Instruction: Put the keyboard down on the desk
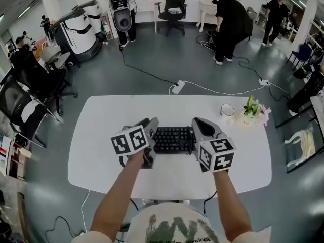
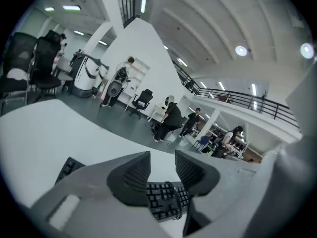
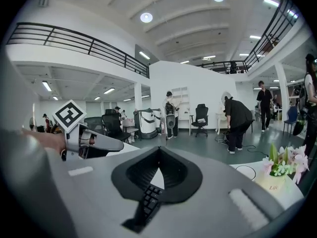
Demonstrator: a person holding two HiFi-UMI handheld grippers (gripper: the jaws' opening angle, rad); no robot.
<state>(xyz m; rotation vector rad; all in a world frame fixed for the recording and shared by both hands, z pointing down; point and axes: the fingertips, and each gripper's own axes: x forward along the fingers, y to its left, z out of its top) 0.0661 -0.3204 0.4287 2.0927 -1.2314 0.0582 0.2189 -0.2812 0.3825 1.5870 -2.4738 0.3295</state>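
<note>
A flat black computer keyboard (image 1: 173,139) lies level on the white rounded desk (image 1: 101,151), near its middle, its long side running across the head view. It sits between the 2 grippers, which are at either short end of it.

The grey left gripper (image 2: 162,155) is at the keyboard's left end. Its own view shows the 2 ribbed jaws parted about halfway, with a clear gap between the tips. Nothing is clamped there; the keys show only below, through the gap, and the pads press on nothing.

The grey right gripper (image 3: 159,149) is at the keyboard's right end. Its jaw tips meet, leaving only a small diamond-shaped hollow behind them, and it holds nothing. Part of the keyboard is visible through that hollow, lower down on the desk.

On the desk's far right a white ceramic mug (image 1: 227,110) stands just beside a small pot of pale pink and green flowers (image 1: 254,113), both well apart from the keyboard.
</note>
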